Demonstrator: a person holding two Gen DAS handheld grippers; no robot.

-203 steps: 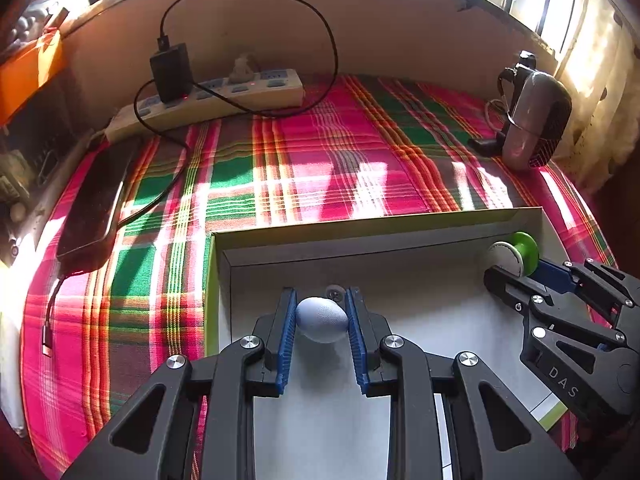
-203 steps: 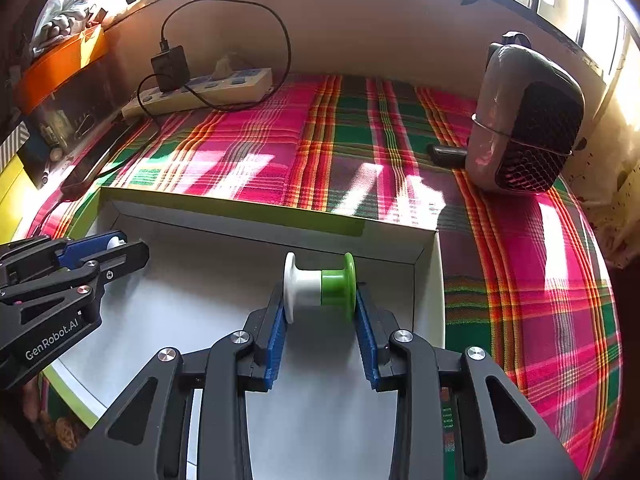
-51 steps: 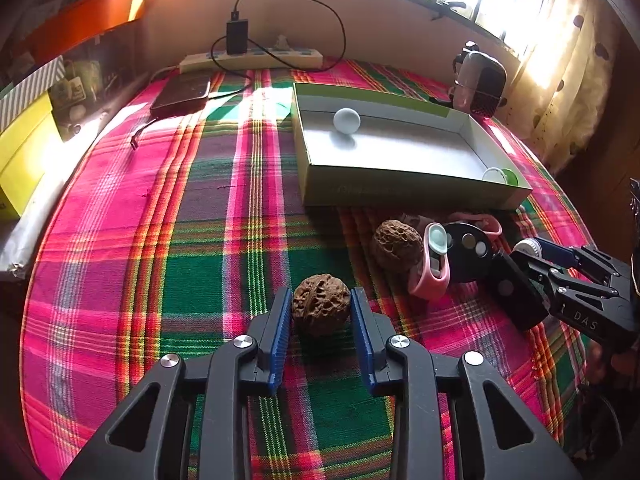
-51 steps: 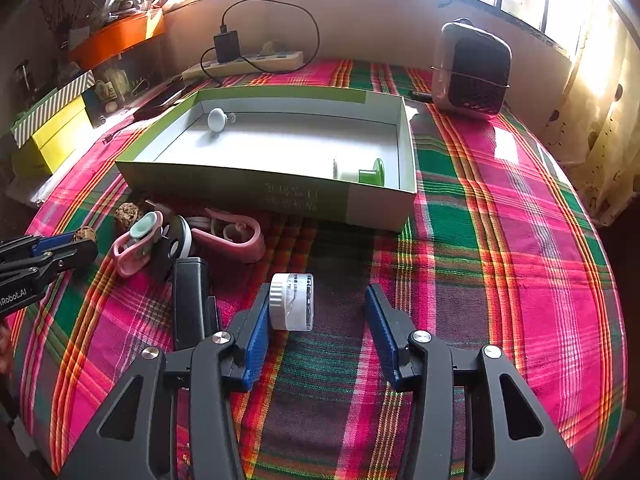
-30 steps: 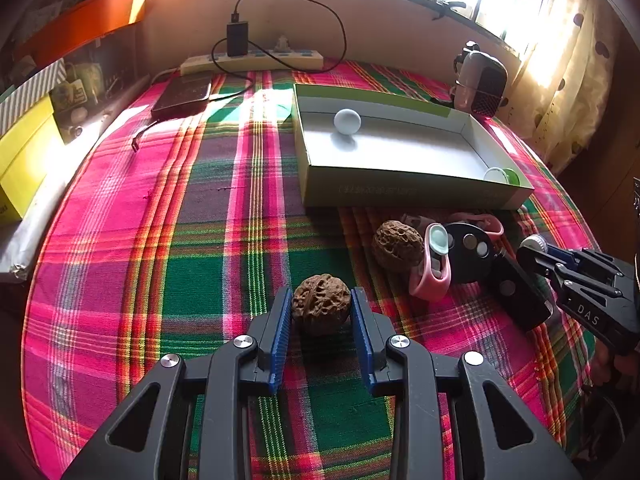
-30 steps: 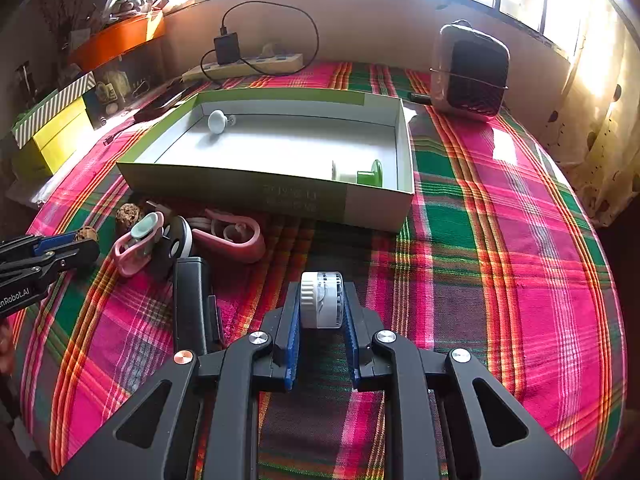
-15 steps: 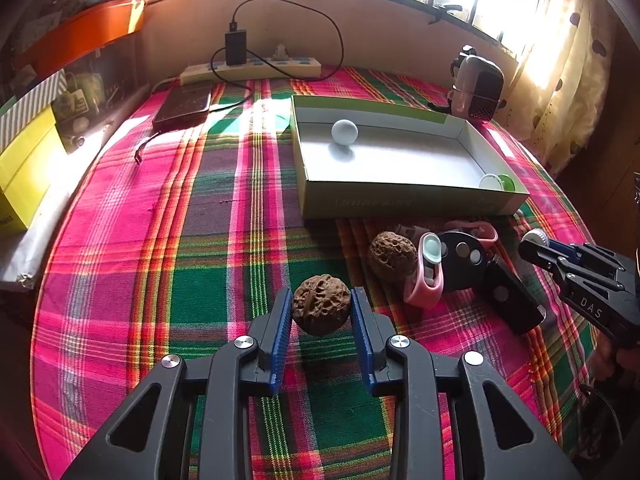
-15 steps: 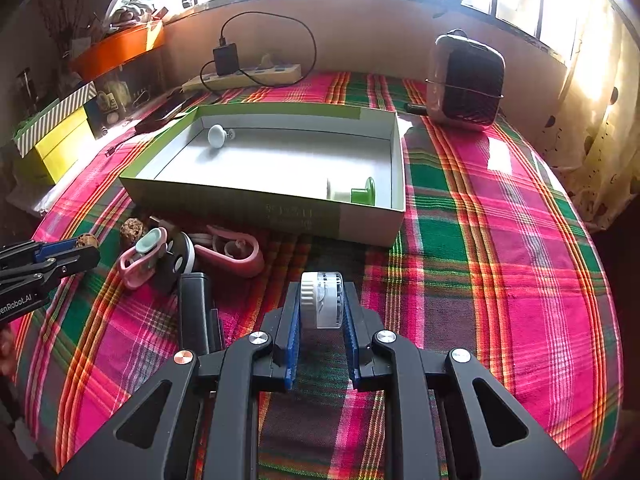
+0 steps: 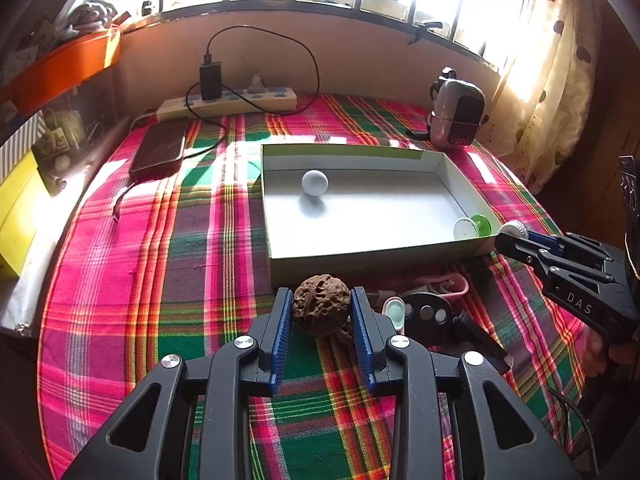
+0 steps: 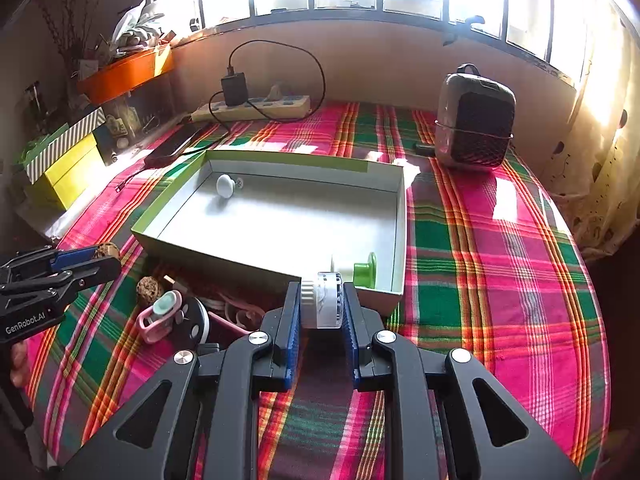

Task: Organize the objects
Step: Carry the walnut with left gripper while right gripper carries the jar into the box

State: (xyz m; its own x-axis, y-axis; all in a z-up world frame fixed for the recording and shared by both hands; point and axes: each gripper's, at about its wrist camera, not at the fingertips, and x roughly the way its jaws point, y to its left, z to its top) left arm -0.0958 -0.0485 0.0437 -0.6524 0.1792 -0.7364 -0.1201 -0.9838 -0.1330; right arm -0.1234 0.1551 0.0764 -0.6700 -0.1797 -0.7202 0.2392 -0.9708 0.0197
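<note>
My left gripper (image 9: 321, 312) is shut on a brown walnut (image 9: 320, 310) and holds it above the plaid cloth, just before the near wall of the green-edged box (image 9: 360, 258). My right gripper (image 10: 320, 306) is shut on a white ribbed roll (image 10: 322, 300), raised near the box's near right corner (image 10: 394, 296). Inside the box lie a pale knob (image 9: 315, 182) and a green-and-white spool (image 9: 472, 227). A second walnut (image 10: 149, 289) lies on the cloth.
A pink clip (image 10: 158, 316), a black round disc (image 10: 192, 322) and a pink ring (image 9: 444, 282) lie before the box. A small heater (image 10: 474, 128), a power strip (image 10: 252, 109) with charger, and a phone (image 9: 160, 150) stand behind. Yellow boxes (image 10: 68, 168) sit at the left.
Both grippers have lifted with their objects and moved toward the box. The walnut and the roll are now close to its near wall.
</note>
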